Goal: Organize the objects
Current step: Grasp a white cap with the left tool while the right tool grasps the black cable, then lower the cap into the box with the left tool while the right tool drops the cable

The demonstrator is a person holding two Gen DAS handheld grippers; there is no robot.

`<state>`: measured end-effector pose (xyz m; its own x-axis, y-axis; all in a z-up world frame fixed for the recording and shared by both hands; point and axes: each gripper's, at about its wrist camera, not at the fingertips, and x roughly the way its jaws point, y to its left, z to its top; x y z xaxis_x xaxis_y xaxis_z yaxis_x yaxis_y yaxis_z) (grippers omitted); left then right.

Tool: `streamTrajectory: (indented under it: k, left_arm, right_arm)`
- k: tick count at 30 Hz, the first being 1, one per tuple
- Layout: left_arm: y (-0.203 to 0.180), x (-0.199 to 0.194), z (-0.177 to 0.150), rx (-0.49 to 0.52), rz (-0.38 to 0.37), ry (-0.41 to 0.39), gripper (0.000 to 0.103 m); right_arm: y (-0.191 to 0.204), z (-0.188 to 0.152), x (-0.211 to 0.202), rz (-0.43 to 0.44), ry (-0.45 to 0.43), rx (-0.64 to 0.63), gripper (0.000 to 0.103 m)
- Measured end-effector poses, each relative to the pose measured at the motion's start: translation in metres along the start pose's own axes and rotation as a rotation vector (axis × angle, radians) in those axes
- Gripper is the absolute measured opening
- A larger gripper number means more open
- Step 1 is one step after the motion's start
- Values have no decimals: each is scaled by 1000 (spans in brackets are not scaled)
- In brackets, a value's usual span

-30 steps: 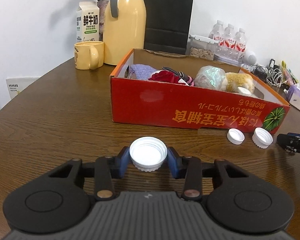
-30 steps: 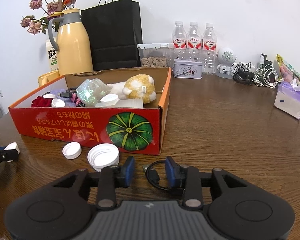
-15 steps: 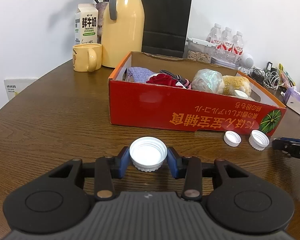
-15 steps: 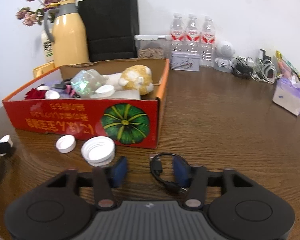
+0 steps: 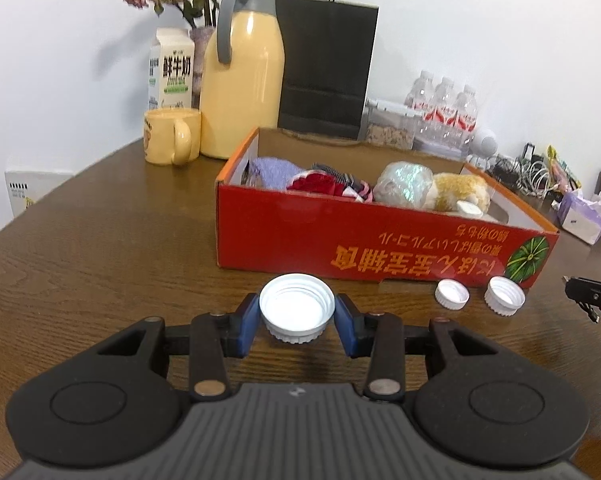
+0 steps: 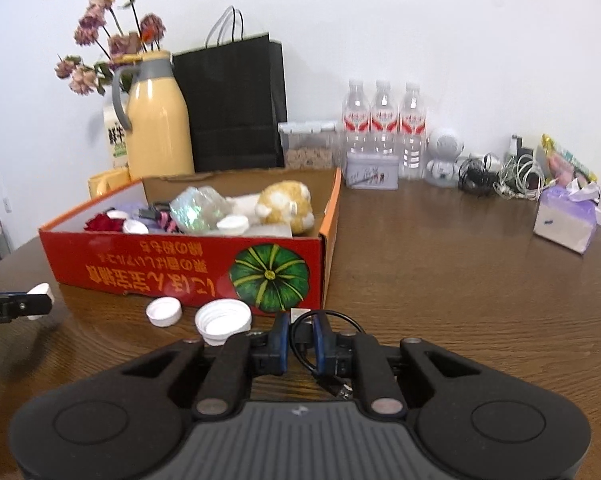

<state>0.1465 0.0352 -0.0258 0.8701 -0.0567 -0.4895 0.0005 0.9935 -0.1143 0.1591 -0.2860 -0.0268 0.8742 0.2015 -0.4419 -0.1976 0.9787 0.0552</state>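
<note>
Two grippers | left gripper (image 5: 297, 316) clamps white cap (image 5: 297, 307) | right gripper (image 6: 300, 334) pinches black cable (image 6: 306, 340), end hidden

Both wrist views look low across the table (image 5: 100, 240), sharing the red box (image 5: 380, 248) from opposite front corners

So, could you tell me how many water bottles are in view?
3 water bottles in a row at the back: left, middle, right. Others may be hidden behind them.
</note>
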Motion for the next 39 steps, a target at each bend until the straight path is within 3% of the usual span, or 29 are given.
streamTrajectory:
  k: [7,14,18,22,25,30,32,34,35,37,38,39]
  left_arm:
    - [-9,-11,20,-5,-81,-59,40]
    - [-43,5,77,32,-72,-192,40]
    - [-49,55,107,-12,-1,-165,40]
    - [-42,92,108,-38,15,-114,40]
    - [-37,100,103,-22,6,-84,40]
    - [-39,91,96,1,42,-109,43]
    - [-40,89,93,5,70,-117,58]
    - [-40,87,93,9,89,-136,82]
    - [-39,85,93,7,99,-147,86]
    - [-37,80,93,-6,111,-172,101]
    - [-35,77,93,-15,112,-185,103]
    - [-34,74,93,-25,117,-199,103]
  right_arm:
    - [19,17,-14,48,-92,-50,12]
    - [50,69,16,112,-183,-90,12]
    - [62,94,61,125,-159,-50,12]
    - [57,89,101,116,-117,-17,12]
    - [47,85,113,137,-59,23,12]
    - [47,79,115,132,-32,23,12]
    - [47,76,115,120,-24,24,14]
    - [46,75,114,109,-20,27,17]
    - [46,74,112,107,-21,28,19]
    - [45,74,108,100,-34,23,42]
    - [46,74,106,94,-42,19,50]
    - [46,74,104,89,-50,15,65]
